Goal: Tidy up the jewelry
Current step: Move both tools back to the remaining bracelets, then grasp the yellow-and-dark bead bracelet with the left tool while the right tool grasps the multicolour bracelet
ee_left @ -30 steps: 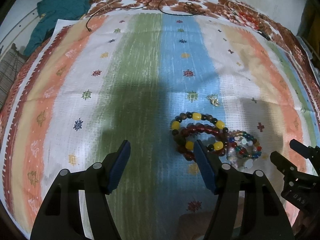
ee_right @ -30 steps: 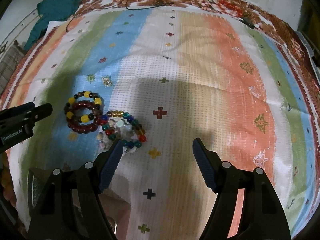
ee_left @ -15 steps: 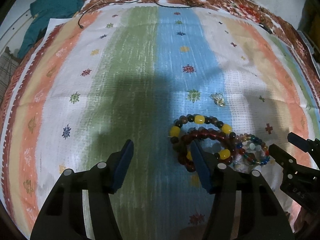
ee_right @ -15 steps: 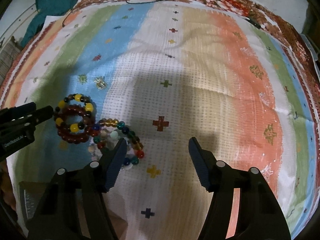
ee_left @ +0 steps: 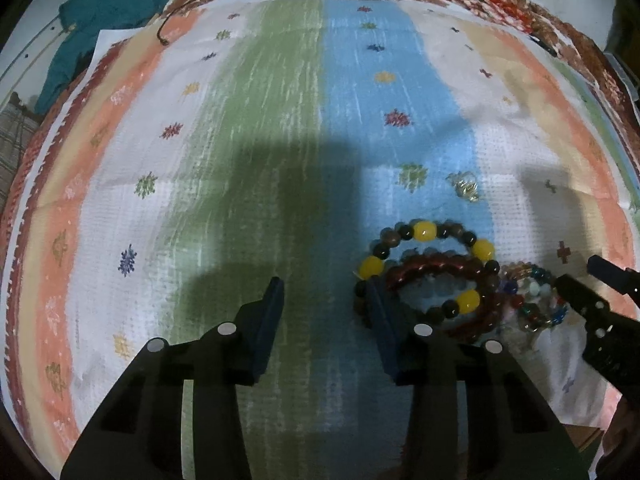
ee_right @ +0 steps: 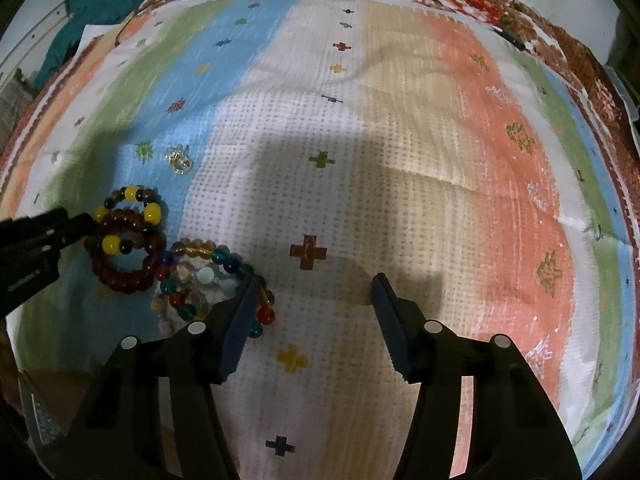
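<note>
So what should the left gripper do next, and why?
Probably ease a little right and down so the dark red bracelet sits between its fingers. The left gripper is open and empty, with only its right finger overlapping the bracelets.

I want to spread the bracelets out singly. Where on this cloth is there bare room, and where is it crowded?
Bare: the green stripe left of the bracelet pile, and the beige and orange stripes right of it. Crowded: the dark red bracelet, yellow-beaded bracelet and multicolored bracelet overlap, small gold trinket just beyond, both grippers' fingers alongside.
</note>
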